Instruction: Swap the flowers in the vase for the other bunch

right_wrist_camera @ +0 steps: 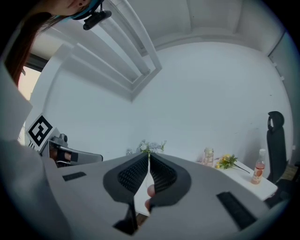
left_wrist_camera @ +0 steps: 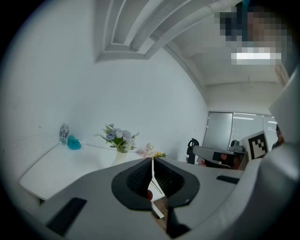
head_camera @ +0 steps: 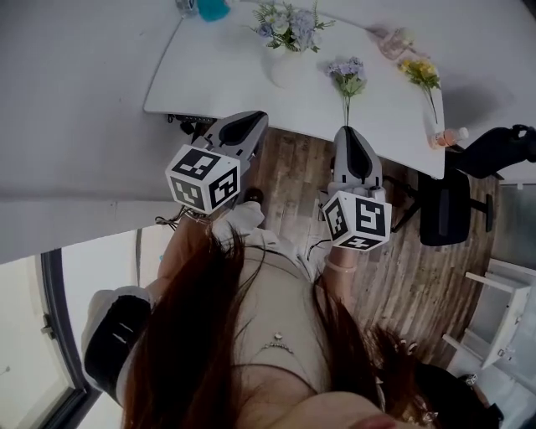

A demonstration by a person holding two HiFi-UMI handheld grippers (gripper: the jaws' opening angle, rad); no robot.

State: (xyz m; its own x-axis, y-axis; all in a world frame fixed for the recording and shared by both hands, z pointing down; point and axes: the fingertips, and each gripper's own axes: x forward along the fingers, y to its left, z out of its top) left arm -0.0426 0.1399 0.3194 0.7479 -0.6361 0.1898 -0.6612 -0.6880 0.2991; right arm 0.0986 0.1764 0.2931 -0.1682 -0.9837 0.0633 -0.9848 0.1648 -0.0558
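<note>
On the white table (head_camera: 218, 71) stands a white vase (head_camera: 283, 69) holding a bunch of blue and white flowers (head_camera: 289, 25). The same bunch (left_wrist_camera: 118, 137) shows in the left gripper view and, small, as flowers (right_wrist_camera: 150, 146) in the right gripper view. A purple bunch (head_camera: 347, 80) lies loose on the table, and a yellow bunch (head_camera: 421, 74) lies further right. My left gripper (head_camera: 251, 124) and right gripper (head_camera: 347, 134) hover short of the table's near edge. Both are shut with nothing between the jaws. In their own views the left gripper (left_wrist_camera: 153, 160) and right gripper (right_wrist_camera: 149, 155) point at the table.
A teal object (head_camera: 212, 8) and a bottle (left_wrist_camera: 63, 132) stand at the table's far left. A pink jar (head_camera: 394, 40) and an orange-capped bottle (head_camera: 448, 138) stand at its right. A black office chair (head_camera: 448, 197) is beside the table over wood flooring.
</note>
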